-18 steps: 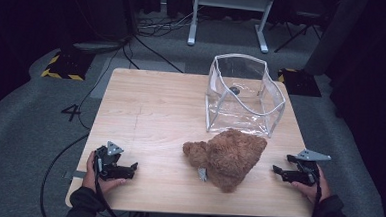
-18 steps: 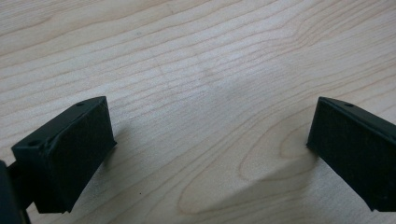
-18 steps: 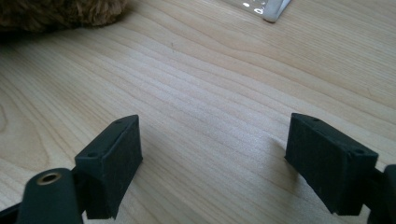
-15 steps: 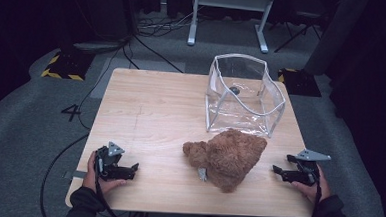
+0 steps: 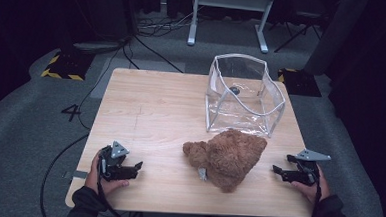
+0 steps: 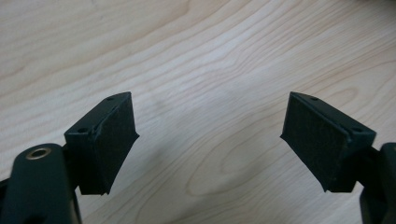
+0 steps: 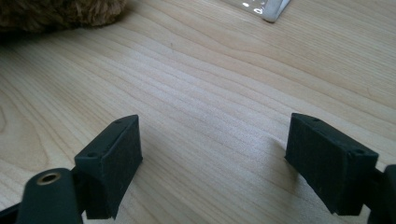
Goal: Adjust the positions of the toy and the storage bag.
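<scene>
A brown plush toy [image 5: 228, 156] lies on the wooden table [image 5: 151, 111], near its front edge and just in front of a clear plastic bag-like container [image 5: 244, 96]. My left gripper [image 5: 137, 166] rests at the front left of the table, open, with bare wood between its pads [image 6: 109, 140]. My right gripper [image 5: 278, 171] sits at the front right, to the right of the toy, open and holding nothing. In the right gripper view the toy's fur [image 7: 60, 14] fills the top left corner and a corner of the container [image 7: 266, 9] shows at the top.
A small dark object [image 5: 235, 90] lies inside the clear container. The floor around the table carries cables [image 5: 149, 41], a white stand's legs [image 5: 225, 20] at the back and yellow-black striped tape [image 5: 60, 74] at the left.
</scene>
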`<state>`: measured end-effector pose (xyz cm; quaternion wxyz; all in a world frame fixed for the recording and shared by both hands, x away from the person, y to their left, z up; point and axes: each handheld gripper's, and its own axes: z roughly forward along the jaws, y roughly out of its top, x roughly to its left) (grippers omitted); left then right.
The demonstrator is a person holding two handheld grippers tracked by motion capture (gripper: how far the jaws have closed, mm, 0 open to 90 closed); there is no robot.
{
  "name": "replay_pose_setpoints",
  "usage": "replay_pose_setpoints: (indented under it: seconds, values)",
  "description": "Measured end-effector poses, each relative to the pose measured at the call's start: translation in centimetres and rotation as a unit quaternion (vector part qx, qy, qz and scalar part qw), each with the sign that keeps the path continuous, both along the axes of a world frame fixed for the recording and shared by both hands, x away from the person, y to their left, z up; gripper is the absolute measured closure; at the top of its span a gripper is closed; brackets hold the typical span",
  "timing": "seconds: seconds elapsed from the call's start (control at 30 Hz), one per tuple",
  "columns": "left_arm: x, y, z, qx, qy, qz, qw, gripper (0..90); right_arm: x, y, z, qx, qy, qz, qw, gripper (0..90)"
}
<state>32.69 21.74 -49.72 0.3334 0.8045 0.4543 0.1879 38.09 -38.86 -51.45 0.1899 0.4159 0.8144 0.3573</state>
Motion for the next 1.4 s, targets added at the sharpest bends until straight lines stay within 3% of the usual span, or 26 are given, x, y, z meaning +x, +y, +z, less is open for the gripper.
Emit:
replay_pose_setpoints:
  seconds: [0.3, 0.4, 0.97, 1.4]
  values:
    - [-0.4, -2.8, 1.8, 0.005, -0.017, -0.045, 0.9988, 16.1, 0.0, 0.0, 0.0, 0.0, 0.0, 0.0, 1.0, 18.2]
    - [-0.6, -3.9, 2.6, 0.008, -0.024, -0.068, 0.9974, 16.0, 0.0, 0.0, 0.0, 0.0, 0.0, 0.0, 1.0, 18.2]
    - [-0.9, -7.2, 4.8, 0.001, -0.036, -0.114, 0.9928, 15.9, 0.0, 0.0, 0.0, 0.0, 0.0, 0.0, 1.0, 18.2]
    - [-1.0, -10.7, 6.7, -0.015, -0.054, -0.169, 0.9841, 15.8, 0.0, 0.0, 0.0, 0.0, 0.0, 0.0, 1.0, 18.2]
